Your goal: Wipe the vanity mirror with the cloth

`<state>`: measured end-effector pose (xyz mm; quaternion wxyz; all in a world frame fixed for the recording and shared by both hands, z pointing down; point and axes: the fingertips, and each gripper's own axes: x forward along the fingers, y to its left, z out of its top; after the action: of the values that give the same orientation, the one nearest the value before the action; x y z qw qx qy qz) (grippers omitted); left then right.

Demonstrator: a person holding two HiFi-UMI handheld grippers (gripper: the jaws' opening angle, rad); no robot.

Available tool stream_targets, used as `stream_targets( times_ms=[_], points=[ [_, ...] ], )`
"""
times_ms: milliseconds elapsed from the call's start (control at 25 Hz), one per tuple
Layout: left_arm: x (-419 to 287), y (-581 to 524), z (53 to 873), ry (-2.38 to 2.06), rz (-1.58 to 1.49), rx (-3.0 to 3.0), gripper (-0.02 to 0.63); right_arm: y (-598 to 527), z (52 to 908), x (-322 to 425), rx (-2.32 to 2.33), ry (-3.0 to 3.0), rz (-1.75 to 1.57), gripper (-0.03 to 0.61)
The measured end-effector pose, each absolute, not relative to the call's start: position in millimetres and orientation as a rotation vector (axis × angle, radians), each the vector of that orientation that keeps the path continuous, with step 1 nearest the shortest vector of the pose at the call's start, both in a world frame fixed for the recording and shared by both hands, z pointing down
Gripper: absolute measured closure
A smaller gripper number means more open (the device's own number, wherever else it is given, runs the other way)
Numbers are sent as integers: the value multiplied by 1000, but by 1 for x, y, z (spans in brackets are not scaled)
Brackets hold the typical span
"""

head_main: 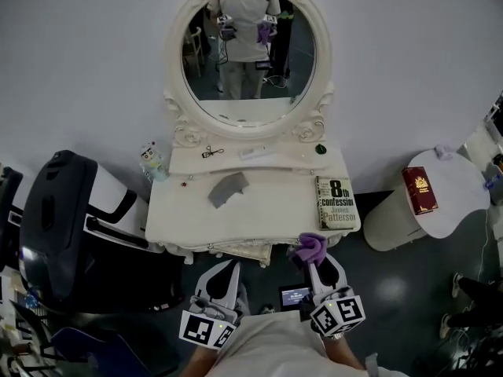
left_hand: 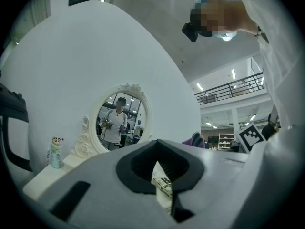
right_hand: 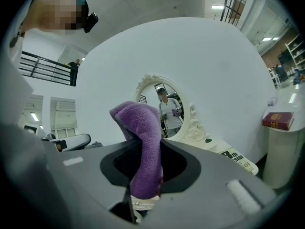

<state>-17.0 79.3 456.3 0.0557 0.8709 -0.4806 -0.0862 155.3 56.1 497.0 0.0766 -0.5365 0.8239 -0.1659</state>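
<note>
Short of the vanity table edge, right gripper pinches purple cloth; left gripper pressed shut, empty.

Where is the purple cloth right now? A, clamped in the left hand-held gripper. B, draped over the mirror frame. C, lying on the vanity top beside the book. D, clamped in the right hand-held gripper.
D: the purple cloth sticks up from between the jaws of the right hand-held gripper, while the left hand-held gripper is closed on nothing.
</note>
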Motion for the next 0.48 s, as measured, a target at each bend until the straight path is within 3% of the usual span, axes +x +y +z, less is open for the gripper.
stream_targets(
  times_ms=[480],
  points=[
    [-50,-83,435,-1259,-336,2741,607,-85,464,126,-1773,2390,-392,471]
  ],
)
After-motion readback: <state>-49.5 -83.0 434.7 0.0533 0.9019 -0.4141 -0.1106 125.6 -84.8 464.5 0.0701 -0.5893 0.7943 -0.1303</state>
